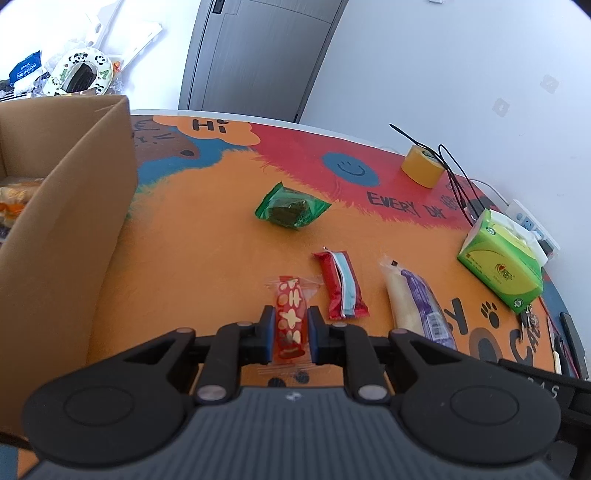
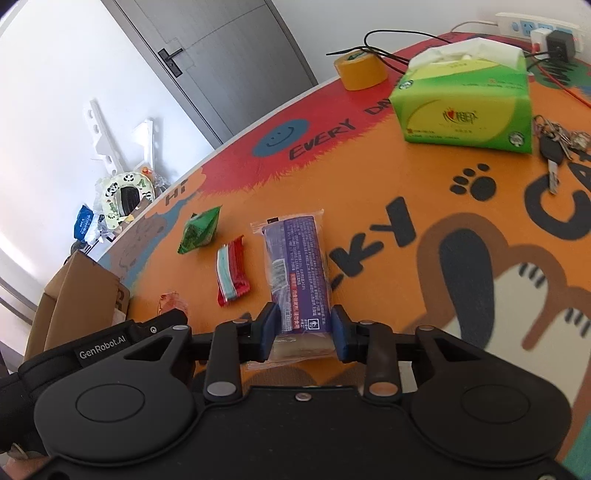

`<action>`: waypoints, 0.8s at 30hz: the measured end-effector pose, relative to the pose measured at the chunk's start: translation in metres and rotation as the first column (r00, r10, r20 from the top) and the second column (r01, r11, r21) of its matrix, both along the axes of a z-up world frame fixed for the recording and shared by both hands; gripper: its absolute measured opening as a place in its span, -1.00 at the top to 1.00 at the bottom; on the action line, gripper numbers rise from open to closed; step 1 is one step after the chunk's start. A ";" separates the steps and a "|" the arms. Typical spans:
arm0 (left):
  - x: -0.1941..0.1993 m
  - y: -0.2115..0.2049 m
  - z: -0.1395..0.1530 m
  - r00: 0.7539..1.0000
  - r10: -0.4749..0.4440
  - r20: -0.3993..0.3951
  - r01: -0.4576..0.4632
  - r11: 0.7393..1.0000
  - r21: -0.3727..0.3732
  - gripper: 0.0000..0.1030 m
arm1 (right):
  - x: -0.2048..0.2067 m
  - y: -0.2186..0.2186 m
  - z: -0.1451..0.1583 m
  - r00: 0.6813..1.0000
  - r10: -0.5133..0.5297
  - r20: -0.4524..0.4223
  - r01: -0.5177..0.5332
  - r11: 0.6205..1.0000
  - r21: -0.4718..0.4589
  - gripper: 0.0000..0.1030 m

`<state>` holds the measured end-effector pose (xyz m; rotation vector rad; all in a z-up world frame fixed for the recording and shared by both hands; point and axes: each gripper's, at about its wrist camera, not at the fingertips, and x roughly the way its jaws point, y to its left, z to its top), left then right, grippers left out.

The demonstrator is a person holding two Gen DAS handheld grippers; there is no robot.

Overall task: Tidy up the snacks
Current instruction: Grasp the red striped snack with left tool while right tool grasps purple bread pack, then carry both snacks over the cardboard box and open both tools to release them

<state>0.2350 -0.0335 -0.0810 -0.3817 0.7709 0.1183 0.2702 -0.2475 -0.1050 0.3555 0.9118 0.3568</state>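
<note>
My left gripper (image 1: 290, 316) is shut on a red snack packet with cream flower shapes (image 1: 290, 318), low over the orange mat. My right gripper (image 2: 303, 322) is shut on the near end of a long purple-labelled snack packet (image 2: 297, 271); that packet also shows in the left wrist view (image 1: 417, 306). A red, white and blue bar (image 1: 341, 289) (image 2: 231, 275) lies between them. A green wrapped snack (image 1: 290, 208) (image 2: 199, 230) lies farther back. A cardboard box (image 1: 66, 229) (image 2: 79, 295) with snacks inside stands at the left.
A green tissue box (image 1: 502, 264) (image 2: 465, 99), a yellow tape roll (image 1: 423, 165) (image 2: 360, 70), black cables, keys (image 2: 557, 144) and a power strip (image 2: 535, 26) sit at the mat's right and far side. A grey door and floor clutter lie beyond the table.
</note>
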 end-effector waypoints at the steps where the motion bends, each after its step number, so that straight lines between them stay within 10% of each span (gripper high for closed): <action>1: -0.002 0.001 0.000 1.000 0.000 0.000 0.000 1.000 -0.001 0.67 | -0.001 0.000 0.000 1.000 0.002 -0.005 -0.002 1.000 -0.002 0.36; 19: 0.005 -0.001 -0.012 0.999 -0.020 -0.050 0.024 0.996 0.083 0.61 | 0.012 0.027 -0.005 0.999 0.039 0.034 -0.036 0.996 -0.080 0.01; 24: 0.005 -0.005 -0.013 0.998 -0.038 -0.049 0.044 0.990 0.130 0.62 | 0.010 0.030 -0.005 0.998 0.035 0.053 -0.029 0.993 -0.114 0.25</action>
